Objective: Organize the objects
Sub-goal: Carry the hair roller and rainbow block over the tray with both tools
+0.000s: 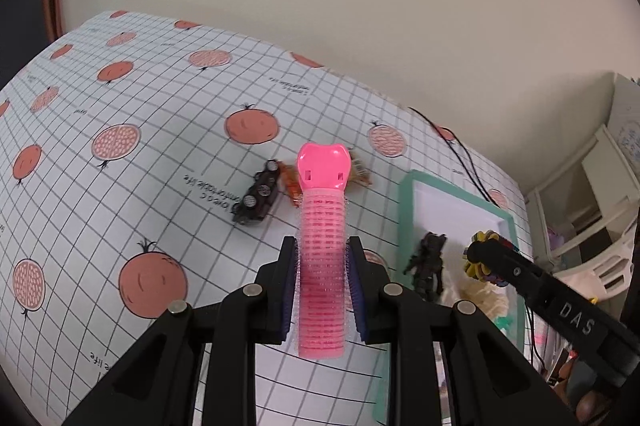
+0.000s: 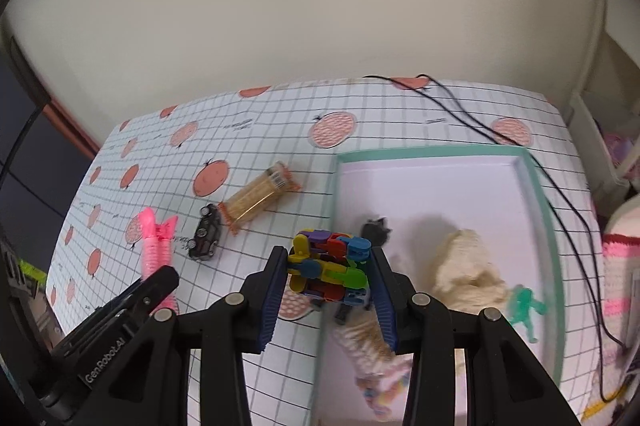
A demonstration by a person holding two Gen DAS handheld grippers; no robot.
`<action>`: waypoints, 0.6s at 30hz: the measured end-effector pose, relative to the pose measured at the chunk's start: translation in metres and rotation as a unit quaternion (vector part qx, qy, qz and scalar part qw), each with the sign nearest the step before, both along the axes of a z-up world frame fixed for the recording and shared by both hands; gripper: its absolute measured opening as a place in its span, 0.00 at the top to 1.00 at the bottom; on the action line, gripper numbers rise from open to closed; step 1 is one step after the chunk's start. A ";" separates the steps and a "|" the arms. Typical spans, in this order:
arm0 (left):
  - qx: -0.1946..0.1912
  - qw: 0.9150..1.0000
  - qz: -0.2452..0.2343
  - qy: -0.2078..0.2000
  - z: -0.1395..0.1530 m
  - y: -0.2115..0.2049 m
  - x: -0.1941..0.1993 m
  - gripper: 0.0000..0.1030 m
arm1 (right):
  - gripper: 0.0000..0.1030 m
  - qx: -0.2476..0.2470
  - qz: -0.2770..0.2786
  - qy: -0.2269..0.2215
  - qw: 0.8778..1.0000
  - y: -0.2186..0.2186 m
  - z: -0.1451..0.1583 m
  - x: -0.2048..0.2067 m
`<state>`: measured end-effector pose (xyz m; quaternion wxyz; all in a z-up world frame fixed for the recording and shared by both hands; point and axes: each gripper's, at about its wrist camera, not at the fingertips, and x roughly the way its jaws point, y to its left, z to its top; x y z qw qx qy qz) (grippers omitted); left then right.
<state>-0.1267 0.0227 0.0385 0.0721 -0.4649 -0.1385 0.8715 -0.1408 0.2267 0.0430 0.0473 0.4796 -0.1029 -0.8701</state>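
My left gripper point(image 1: 323, 290) is shut on a pink hair roller point(image 1: 323, 246), held upright above the grid-patterned tablecloth; the same roller point(image 2: 154, 250) shows at the left of the right wrist view. My right gripper point(image 2: 329, 276) is shut on a bundle of colourful plastic clips point(image 2: 328, 272), hovering over the left rim of a teal-edged white tray point(image 2: 538, 186). Inside the tray lie a dark figure point(image 1: 428, 266), a cream yarn clump point(image 2: 466, 266) and a green figure point(image 2: 526, 308). A small black toy car point(image 2: 206, 232) and a toothpick tube point(image 2: 258, 198) rest on the cloth.
A black cable point(image 2: 560, 194) runs across the table's far right and over the tray's corner. A beige wall stands behind the table. White shelving point(image 1: 600, 186) is at the right. A knitted pink-and-white item point(image 2: 622, 266) sits beyond the tray's right side.
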 end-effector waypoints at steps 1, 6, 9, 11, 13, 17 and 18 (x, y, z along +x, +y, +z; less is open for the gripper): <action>0.002 1.000 -0.004 0.002 0.001 0.002 0.002 0.75 | 0.58 -0.001 -0.003 0.000 1.000 0.004 0.000 0.000; 0.003 1.000 -0.025 0.013 0.005 0.016 0.008 0.75 | 0.58 0.008 -0.014 -0.004 1.000 0.023 -0.002 0.002; 0.003 0.999 -0.041 0.021 0.006 0.027 0.010 0.75 | 0.58 0.020 -0.020 -0.007 1.000 0.033 -0.006 0.004; 0.001 0.998 -0.051 0.025 0.005 0.036 0.012 0.75 | 0.58 0.023 -0.023 -0.010 0.999 0.040 -0.009 0.004; 0.002 0.998 -0.062 0.027 0.004 0.046 0.014 0.75 | 0.58 0.021 -0.028 -0.011 0.999 0.046 -0.010 0.005; 0.000 0.996 -0.086 0.032 0.004 0.065 0.019 0.75 | 0.58 0.023 -0.038 -0.012 0.999 0.060 -0.012 0.008; -0.003 0.995 -0.094 0.035 0.005 0.071 0.020 0.75 | 0.58 0.023 -0.041 -0.012 0.999 0.063 -0.012 0.009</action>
